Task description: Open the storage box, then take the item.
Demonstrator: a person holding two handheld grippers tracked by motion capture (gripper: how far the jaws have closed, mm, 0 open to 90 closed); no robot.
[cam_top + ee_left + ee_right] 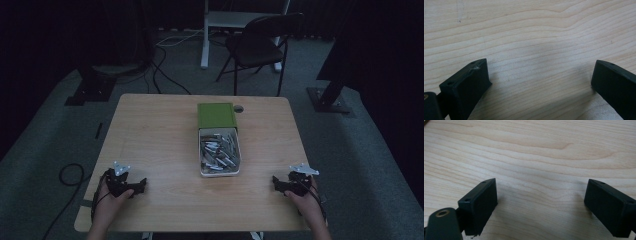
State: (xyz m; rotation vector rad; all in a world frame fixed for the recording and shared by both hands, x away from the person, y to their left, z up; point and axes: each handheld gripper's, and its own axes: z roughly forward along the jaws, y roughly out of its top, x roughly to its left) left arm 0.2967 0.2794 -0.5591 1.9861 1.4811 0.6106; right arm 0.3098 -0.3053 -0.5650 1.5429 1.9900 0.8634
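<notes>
Centrally, the table (160,130) carried one white tray (220,172) with a green lid (216,116) lying over its far end; the lid's far edge sat just beside a round hole (238,108) in the tabletop. The tray's open near part held a loose heap of small grey metal pieces (219,150), too small to identify. Nothing stood between the tray and either gripper.

The left gripper (141,183) rested near the near-left corner, held in the person's left hand (111,200), pointing inward toward the table's middle. In the left gripper view its jaws stood wide apart over bare wood (536,50), released, with nothing between them. The right gripper (275,181) rested near the near-right corner in the right hand (306,202), mirrored toward the left one. In the right gripper view its jaws also stood wide apart over bare wood, grasping nothing. Both grippers lay well apart from the tray, which sat between them and farther from the person.

Bare tabletop extended on both sides of the tray and along the near edge. Beyond the far edge stood a dark folding chair (257,42) and a white desk leg (205,35). Cables (165,70) ran across the grey floor, and a loop of cable (70,175) lay left of the table.
</notes>
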